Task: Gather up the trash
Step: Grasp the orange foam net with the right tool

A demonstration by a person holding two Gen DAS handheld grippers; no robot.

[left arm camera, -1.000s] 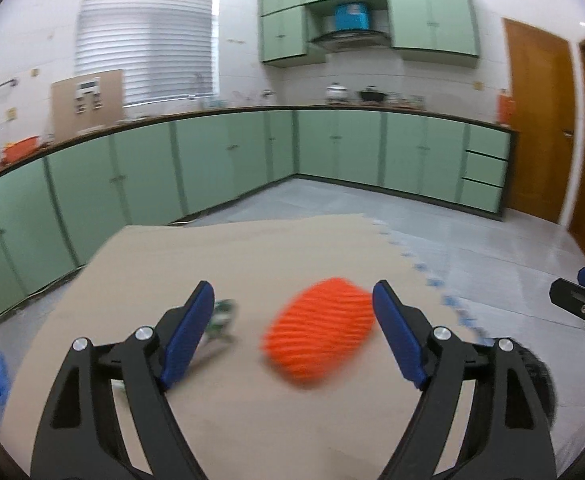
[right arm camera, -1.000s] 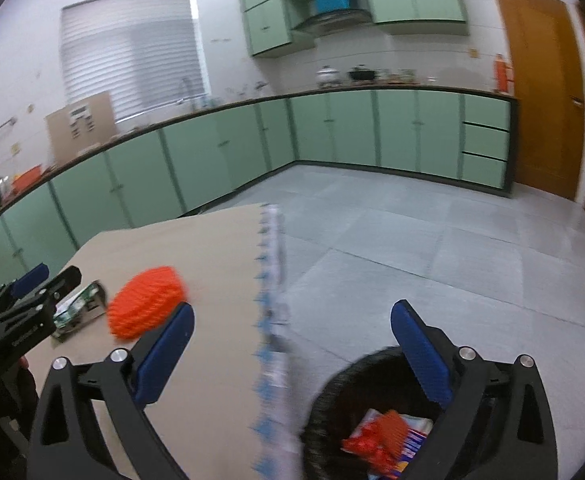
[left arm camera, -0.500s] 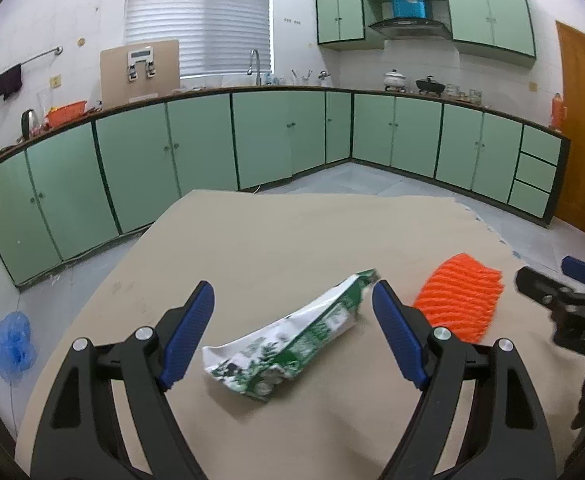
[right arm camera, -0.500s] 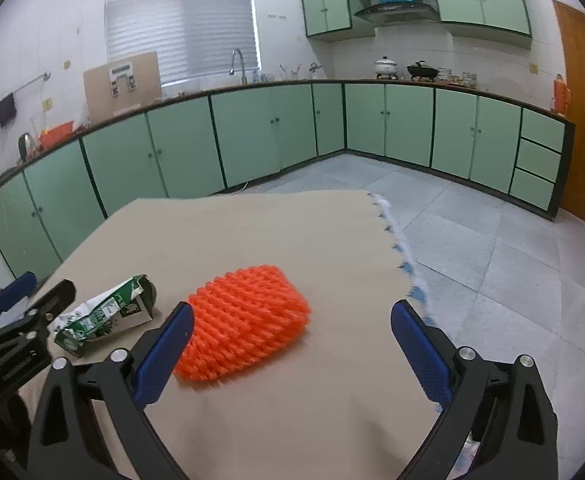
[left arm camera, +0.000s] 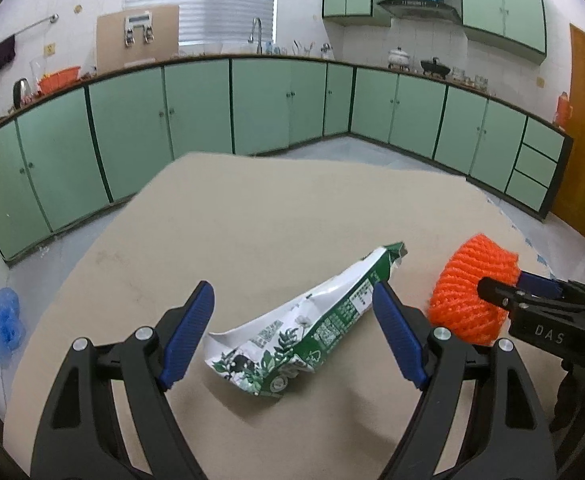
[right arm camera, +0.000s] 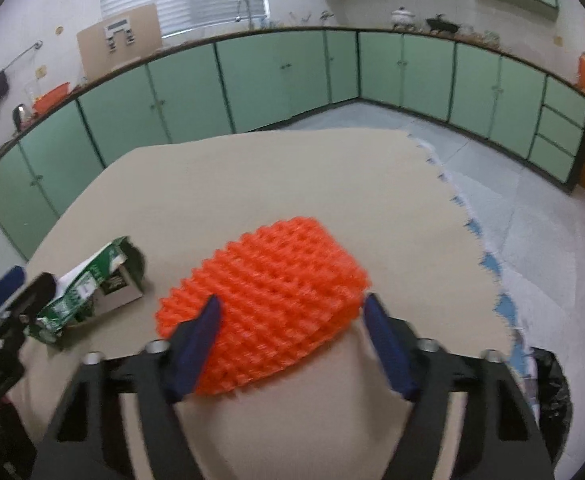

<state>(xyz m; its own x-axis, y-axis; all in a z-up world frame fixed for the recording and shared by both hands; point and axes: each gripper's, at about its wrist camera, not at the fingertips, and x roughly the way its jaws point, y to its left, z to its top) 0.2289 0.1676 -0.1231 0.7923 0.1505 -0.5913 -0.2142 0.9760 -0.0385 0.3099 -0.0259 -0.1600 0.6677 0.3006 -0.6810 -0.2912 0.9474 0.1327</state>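
A crumpled green-and-white carton [left arm camera: 304, 328] lies on the beige mat [left arm camera: 252, 216], between the blue fingers of my open left gripper [left arm camera: 292, 332]; it also shows in the right wrist view [right arm camera: 88, 280]. An orange foam net [right arm camera: 264, 296] lies to its right and also shows in the left wrist view [left arm camera: 472, 288]. My right gripper [right arm camera: 292, 340] is open with its fingers on either side of the net's near end. Neither gripper holds anything.
A black-lined trash bin [right arm camera: 548, 384] stands on the tiled floor off the mat's right edge. Green kitchen cabinets [left arm camera: 252, 108] run along the far walls. A blue bag [left arm camera: 0, 324] lies on the floor at left.
Both grippers moved closer and lower. The left now straddles the carton. The right now straddles the orange net, and its jaws have narrowed.
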